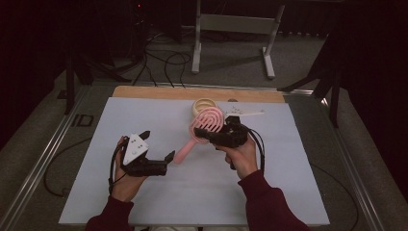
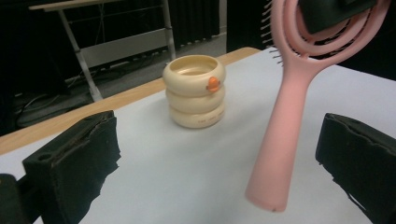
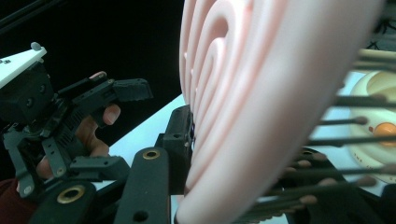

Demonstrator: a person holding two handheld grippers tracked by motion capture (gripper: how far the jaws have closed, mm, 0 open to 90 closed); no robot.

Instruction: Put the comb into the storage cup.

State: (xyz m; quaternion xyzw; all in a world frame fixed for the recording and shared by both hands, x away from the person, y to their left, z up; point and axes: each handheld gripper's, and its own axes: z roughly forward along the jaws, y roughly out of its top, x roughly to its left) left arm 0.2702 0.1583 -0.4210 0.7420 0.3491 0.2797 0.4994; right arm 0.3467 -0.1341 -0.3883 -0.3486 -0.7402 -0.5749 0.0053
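Here the pink hairbrush [image 1: 202, 131] hung in the air, its handle end just short of the left hand-held gripper [image 1: 157, 146].

The right hand-held gripper [image 1: 204, 137] was clamped on the brush head, and the long axis ran from 1 o'clock down to 7 o'clock, toward the left one, whose jaws stood wide apart with the handle tip nearly between them. The cream ringed holder [image 1: 204, 106] stood at 12 o'clock, clear of the brush; the white counter [image 1: 192, 192] lay bare below, well inside its edges.
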